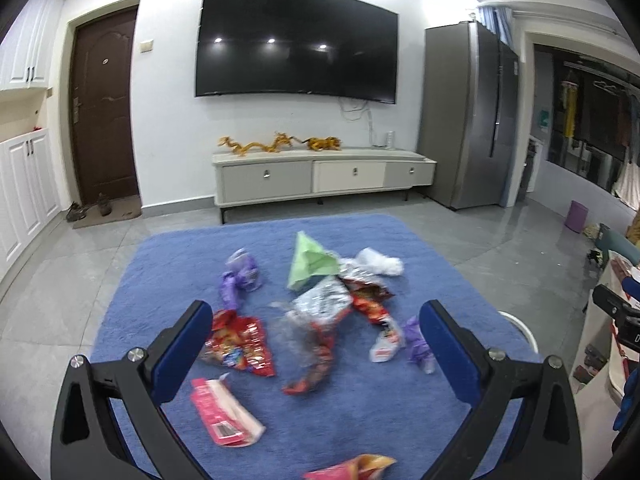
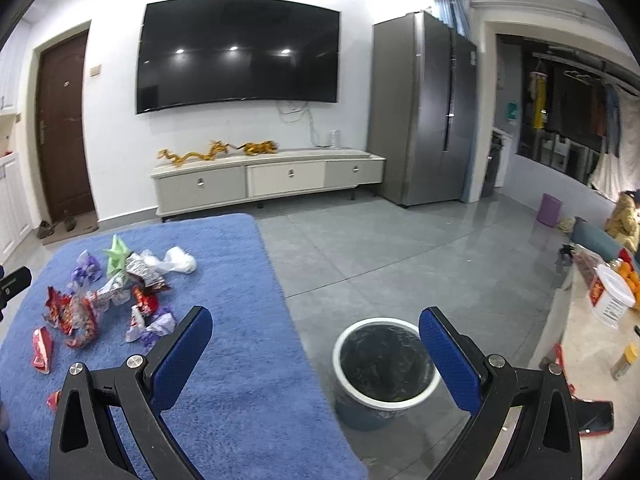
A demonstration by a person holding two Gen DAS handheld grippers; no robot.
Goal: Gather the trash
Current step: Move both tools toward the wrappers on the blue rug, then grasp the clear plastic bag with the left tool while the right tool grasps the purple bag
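Several pieces of trash lie scattered on a blue rug [image 1: 360,408]: a red foil snack bag [image 1: 238,344], a pink packet [image 1: 224,414], a silver wrapper [image 1: 324,300], a green paper bag [image 1: 310,262], purple wrappers [image 1: 240,276] and a white plastic bag [image 1: 378,262]. My left gripper [image 1: 316,316] hangs open above the pile, touching nothing. My right gripper [image 2: 316,324] is open too, off the rug's right edge, over a blue bin [image 2: 384,364] with a white rim and black liner. The same pile [image 2: 108,296] shows at the left of the right wrist view.
A white TV cabinet [image 1: 320,176] stands against the far wall under a large TV [image 1: 296,42]. A grey fridge [image 2: 424,108] is at the right. A counter [image 2: 592,344] with a tub and bottles lies far right. Grey tiled floor [image 2: 400,248] surrounds the rug.
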